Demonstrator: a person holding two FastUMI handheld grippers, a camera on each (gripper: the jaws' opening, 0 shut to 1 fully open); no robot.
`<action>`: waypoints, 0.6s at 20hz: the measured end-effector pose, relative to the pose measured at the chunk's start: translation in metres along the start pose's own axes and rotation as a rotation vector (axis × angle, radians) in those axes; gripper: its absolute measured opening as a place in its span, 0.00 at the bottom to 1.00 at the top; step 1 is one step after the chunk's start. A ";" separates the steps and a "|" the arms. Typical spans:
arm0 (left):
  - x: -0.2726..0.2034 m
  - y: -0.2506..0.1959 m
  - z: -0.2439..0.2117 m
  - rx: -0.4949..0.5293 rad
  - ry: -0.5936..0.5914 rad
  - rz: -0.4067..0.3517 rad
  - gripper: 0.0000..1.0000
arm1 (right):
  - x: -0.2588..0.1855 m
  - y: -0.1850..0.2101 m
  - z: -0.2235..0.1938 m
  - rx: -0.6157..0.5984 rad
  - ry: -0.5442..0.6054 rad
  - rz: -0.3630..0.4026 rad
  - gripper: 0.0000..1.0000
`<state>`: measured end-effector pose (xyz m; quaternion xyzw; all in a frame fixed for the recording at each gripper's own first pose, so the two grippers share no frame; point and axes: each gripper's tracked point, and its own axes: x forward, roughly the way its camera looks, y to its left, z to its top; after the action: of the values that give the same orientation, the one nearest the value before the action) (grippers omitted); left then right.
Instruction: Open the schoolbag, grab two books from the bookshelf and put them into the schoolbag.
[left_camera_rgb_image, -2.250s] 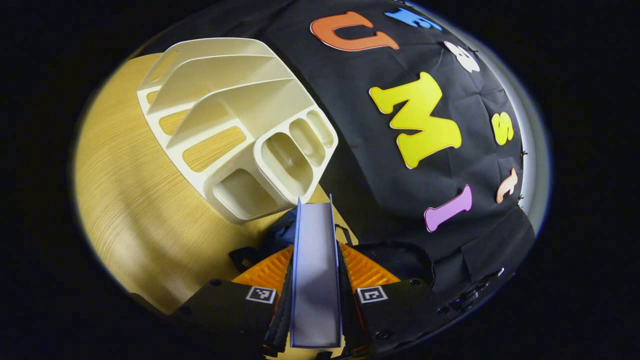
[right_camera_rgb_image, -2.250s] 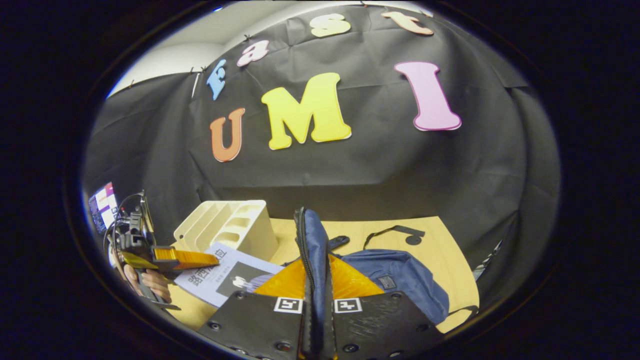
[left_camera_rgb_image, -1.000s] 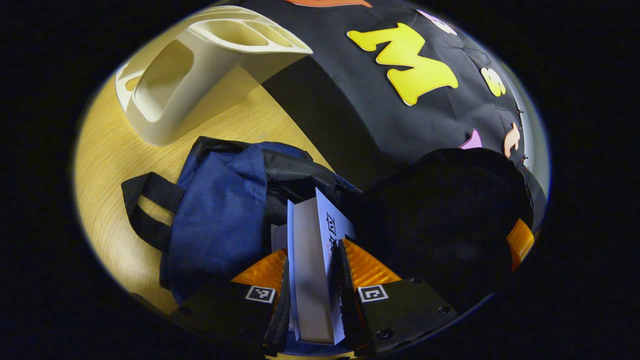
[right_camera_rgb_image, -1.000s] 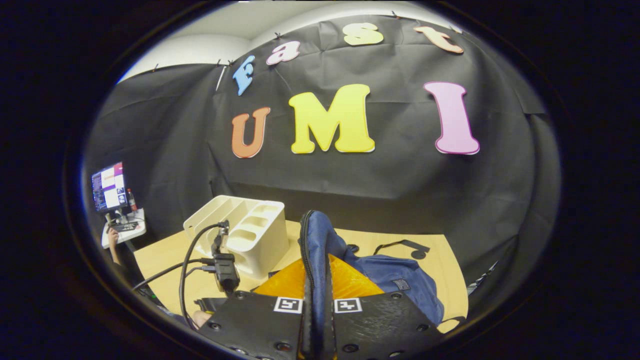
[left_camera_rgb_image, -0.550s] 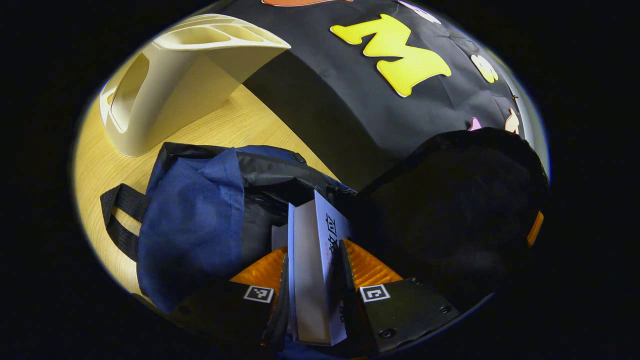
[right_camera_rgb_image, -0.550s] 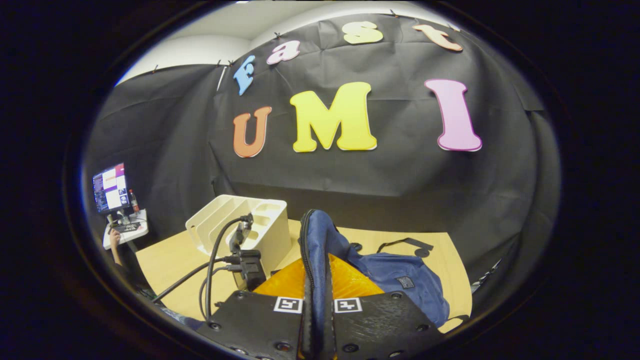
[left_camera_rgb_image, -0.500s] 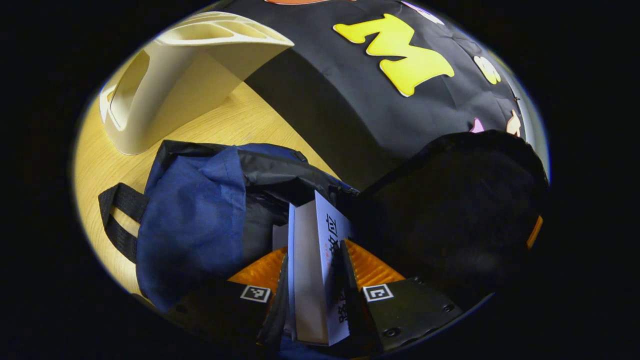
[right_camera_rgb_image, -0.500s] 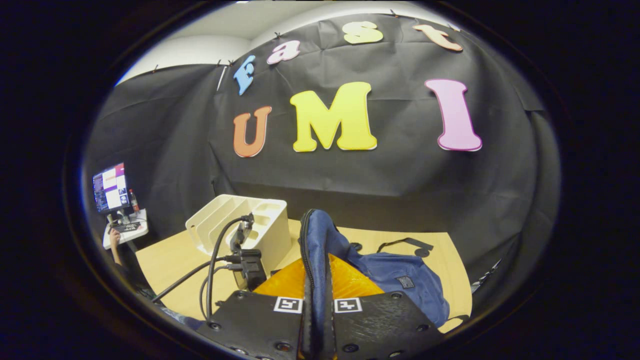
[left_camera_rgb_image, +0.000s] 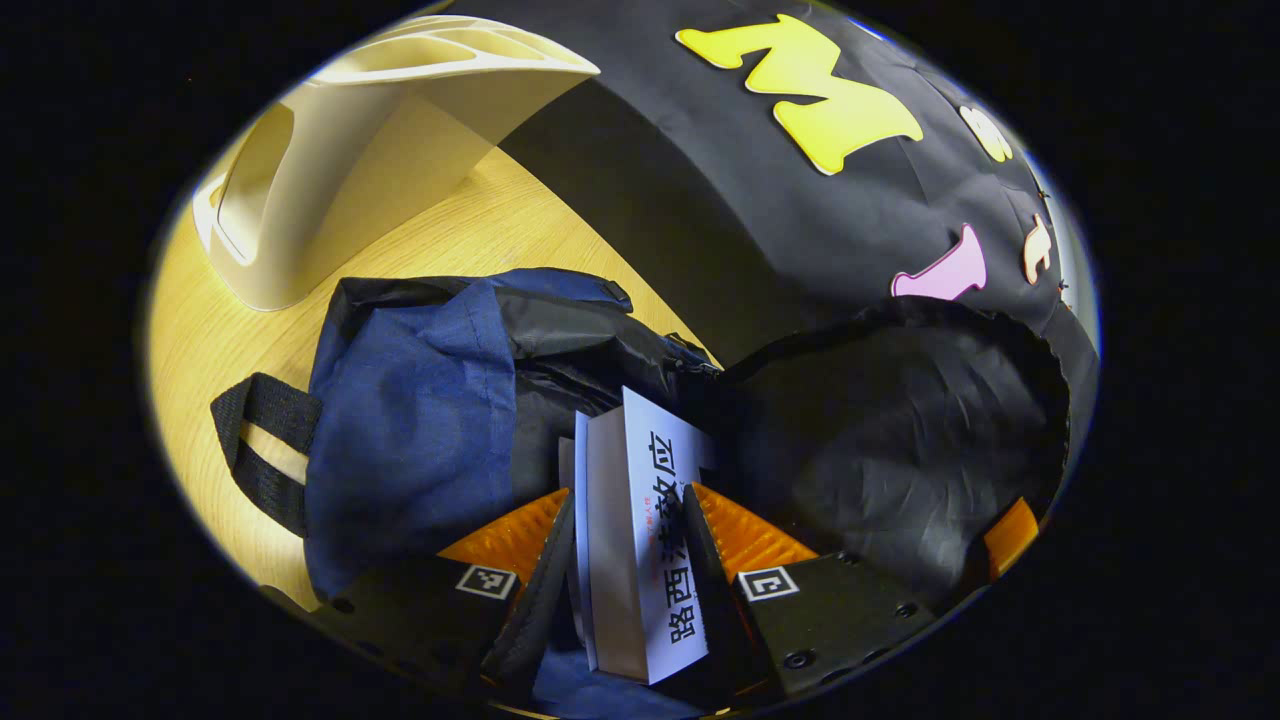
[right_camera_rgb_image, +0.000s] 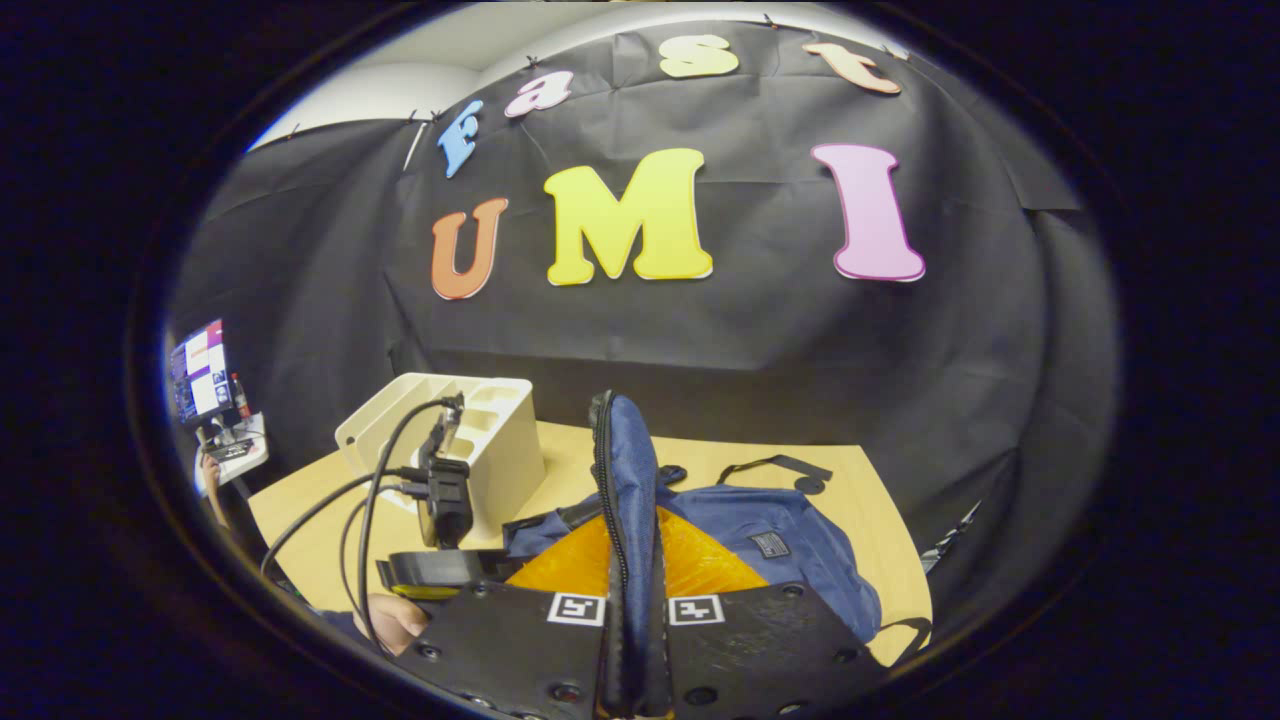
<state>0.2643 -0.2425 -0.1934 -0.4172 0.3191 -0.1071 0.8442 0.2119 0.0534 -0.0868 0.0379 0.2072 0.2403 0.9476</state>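
The book is going in now. The left gripper (left_camera_rgb_image: 625, 590) has its 2 fingers clamped on a book (left_camera_rgb_image: 640, 540), which stands on edge between them with its far end already past the lip of the schoolbag (left_camera_rgb_image: 420, 420). A 2nd pale edge sits just beside it, on its left; whether that is the other book, I cannot tell. The right gripper (right_camera_rgb_image: 632, 640) is pinched tight on the zippered edge of the bag's flap, holding the mouth up and open. The bag lies on the table (left_camera_rgb_image: 200, 330), near its back edge, just beside the cream bookshelf (left_camera_rgb_image: 300, 180) toward the left corner. Next move, I'd judge: push the book deeper into the dark lining, then part the left jaws; the right one should hold the flap until the book is clear.
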 end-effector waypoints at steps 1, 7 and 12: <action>-0.003 0.002 0.001 0.021 -0.004 0.014 0.66 | -0.001 -0.003 -0.005 0.001 0.012 -0.007 0.08; -0.021 0.014 0.011 0.203 -0.031 0.115 0.86 | -0.007 -0.011 -0.016 -0.011 0.026 -0.036 0.08; -0.044 0.027 0.014 0.249 -0.053 0.131 0.86 | -0.009 -0.021 -0.023 -0.030 0.025 -0.103 0.08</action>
<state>0.2362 -0.1969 -0.1885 -0.2900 0.3076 -0.0794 0.9028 0.2042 0.0300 -0.1083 0.0099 0.2169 0.1949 0.9565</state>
